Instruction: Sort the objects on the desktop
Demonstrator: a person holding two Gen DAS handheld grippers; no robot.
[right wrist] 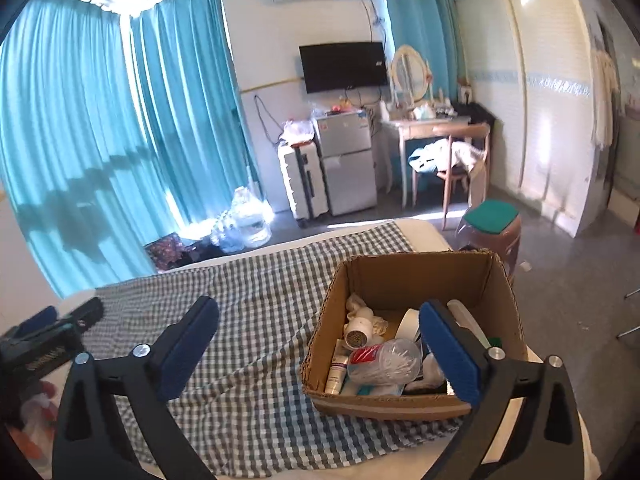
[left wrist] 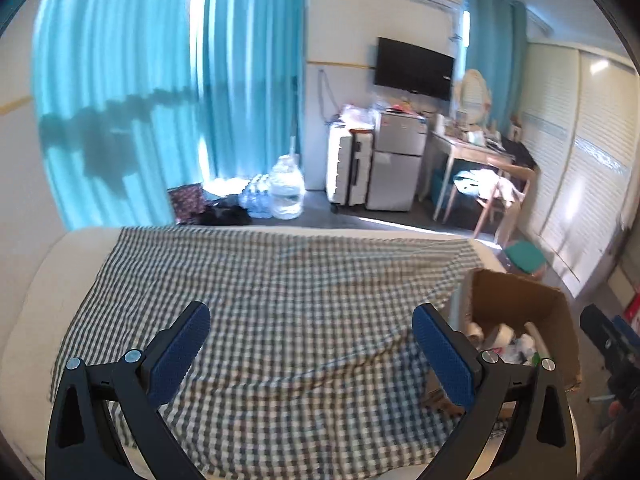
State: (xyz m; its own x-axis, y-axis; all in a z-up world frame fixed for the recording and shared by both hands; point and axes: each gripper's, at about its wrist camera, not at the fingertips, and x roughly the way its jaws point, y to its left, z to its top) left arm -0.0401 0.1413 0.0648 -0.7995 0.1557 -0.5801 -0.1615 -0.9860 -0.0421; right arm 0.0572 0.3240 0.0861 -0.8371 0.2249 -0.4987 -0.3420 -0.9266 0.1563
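We hold the left gripper (left wrist: 310, 332) spread wide over the checked cloth (left wrist: 280, 280), nothing between its blue pads (left wrist: 176, 360); the right gripper (right wrist: 320, 334) is likewise wide apart and holds nothing, its right pad (right wrist: 450, 354) hanging over the near right part of the box (right wrist: 400, 280).

In the left wrist view the box (left wrist: 516, 304) sits at about three o'clock from the gripper, on the right edge of the cloth; the other gripper's dark body (left wrist: 612, 344) shows beyond it at the far right; the cloth ahead lies bare and a little rumpled.

In the right wrist view the open cardboard box stands on the cloth at about two o'clock; inside it we see a clear tub of cotton swabs (right wrist: 386, 362) with a red label, lying on its side near the front; a small white tube (right wrist: 336, 372) just to its left, against the left wall; a white bottle (right wrist: 358, 330) lying behind the tube, its round base towards us; a crumpled white cloth (right wrist: 356, 306) at the back left; a white roll (right wrist: 408, 322) near the middle; the rest is too jumbled to name; the left gripper's body (right wrist: 44, 340) shows at nine o'clock, at the cloth's left edge.

Beyond the bed, teal curtains (right wrist: 80, 120) hang at eleven o'clock; a television (right wrist: 342, 65) is on the wall at twelve.
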